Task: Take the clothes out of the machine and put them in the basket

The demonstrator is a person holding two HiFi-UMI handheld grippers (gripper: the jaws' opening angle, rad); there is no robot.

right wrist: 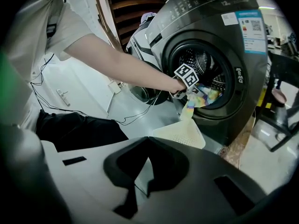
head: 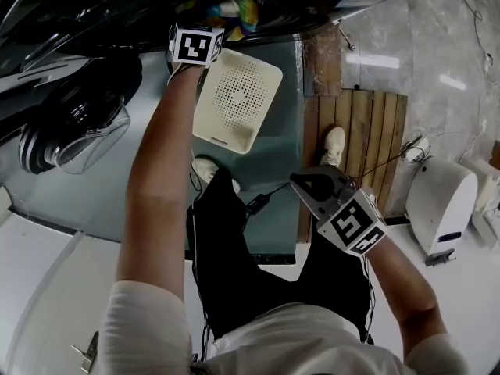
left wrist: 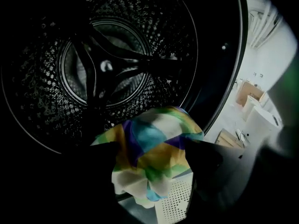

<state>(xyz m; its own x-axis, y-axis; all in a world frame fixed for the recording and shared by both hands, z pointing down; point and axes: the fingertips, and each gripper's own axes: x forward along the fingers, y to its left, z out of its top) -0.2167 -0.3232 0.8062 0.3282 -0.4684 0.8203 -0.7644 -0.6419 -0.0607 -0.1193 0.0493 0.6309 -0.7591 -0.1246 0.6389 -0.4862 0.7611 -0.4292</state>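
A cloth point(left wrist: 149, 153) patterned in yellow, teal, purple and white lies at the mouth of the dark washer drum point(left wrist: 103, 69). It sits between the wide-spread jaws of my left gripper point(left wrist: 152, 167), which is open. From the right gripper view the cloth point(right wrist: 198, 97) hangs over the door rim toward the cream perforated basket point(right wrist: 180, 134) on the floor below. The left gripper's marker cube point(head: 197, 45) is at the washer opening, above the basket point(head: 238, 100). My right gripper point(head: 299, 183) hangs back over the floor, shut and empty.
The washer's round glass door point(head: 74, 123) stands open at the left. A wooden slatted board point(head: 359, 147) and a white appliance point(head: 441, 201) are at the right. Cables point(head: 258, 201) trail across the floor by the person's shoes point(head: 334, 145).
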